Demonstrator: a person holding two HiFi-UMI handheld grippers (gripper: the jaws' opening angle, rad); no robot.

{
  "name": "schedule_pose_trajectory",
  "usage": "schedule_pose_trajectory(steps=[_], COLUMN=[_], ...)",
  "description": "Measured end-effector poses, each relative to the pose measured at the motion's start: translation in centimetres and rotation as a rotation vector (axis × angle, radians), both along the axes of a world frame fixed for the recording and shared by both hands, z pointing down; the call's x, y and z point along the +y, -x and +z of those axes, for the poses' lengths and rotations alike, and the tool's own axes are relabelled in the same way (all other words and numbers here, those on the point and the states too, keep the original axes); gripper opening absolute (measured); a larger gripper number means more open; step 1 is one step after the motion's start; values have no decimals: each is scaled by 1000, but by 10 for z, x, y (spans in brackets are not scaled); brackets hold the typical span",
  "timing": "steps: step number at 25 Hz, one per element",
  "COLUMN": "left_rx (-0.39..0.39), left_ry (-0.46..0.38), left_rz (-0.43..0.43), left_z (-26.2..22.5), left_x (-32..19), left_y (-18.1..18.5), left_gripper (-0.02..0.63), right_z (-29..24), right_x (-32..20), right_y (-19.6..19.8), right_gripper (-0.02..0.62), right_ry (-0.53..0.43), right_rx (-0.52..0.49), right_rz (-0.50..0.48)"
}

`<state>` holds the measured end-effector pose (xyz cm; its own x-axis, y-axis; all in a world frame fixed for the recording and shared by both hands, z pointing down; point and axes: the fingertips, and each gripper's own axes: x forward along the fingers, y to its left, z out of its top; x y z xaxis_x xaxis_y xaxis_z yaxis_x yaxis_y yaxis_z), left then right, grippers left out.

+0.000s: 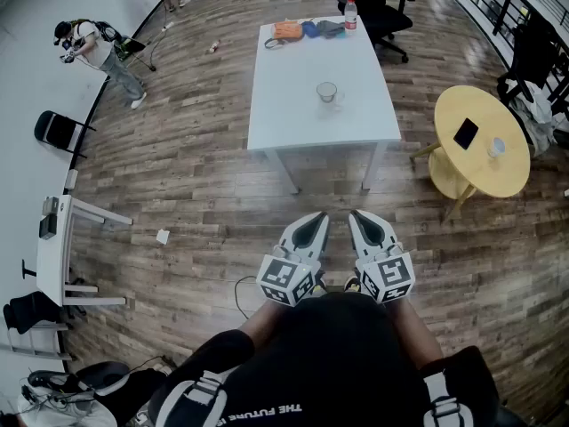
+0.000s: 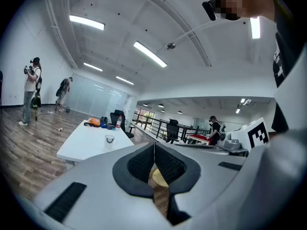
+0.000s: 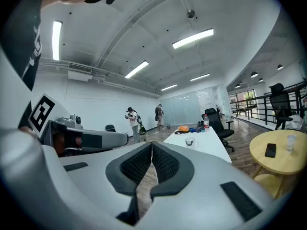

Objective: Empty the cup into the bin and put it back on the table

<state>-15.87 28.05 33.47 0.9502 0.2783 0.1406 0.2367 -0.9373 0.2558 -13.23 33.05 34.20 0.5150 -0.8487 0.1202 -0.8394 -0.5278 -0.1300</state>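
Note:
A clear glass cup (image 1: 327,92) stands upright near the middle of the white table (image 1: 293,123), far ahead of me; it shows small in the left gripper view (image 2: 110,139) and the right gripper view (image 3: 190,141). My left gripper (image 1: 319,220) and right gripper (image 1: 357,217) hover side by side close to my body, well short of the table, both shut with nothing between the jaws. No bin shows in any view.
An orange bag (image 1: 287,30), blue items and a bottle (image 1: 350,12) lie at the table's far end. A black office chair (image 1: 378,12) stands behind it. A round yellow table (image 1: 476,163) with a phone and small cup is at right. A person (image 1: 98,53) stands far left.

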Motion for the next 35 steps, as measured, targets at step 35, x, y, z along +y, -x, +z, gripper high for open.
schedule_pose_trajectory(steps=[35], left_rx=[11], left_ry=[14], left_rz=[-36], left_z=[10], left_x=[-103], left_y=[1], left_gripper=[21], right_z=[-2], right_x=[-66], right_y=[-15], right_gripper=[17], right_ry=[13], right_rx=[29], right_rz=[49])
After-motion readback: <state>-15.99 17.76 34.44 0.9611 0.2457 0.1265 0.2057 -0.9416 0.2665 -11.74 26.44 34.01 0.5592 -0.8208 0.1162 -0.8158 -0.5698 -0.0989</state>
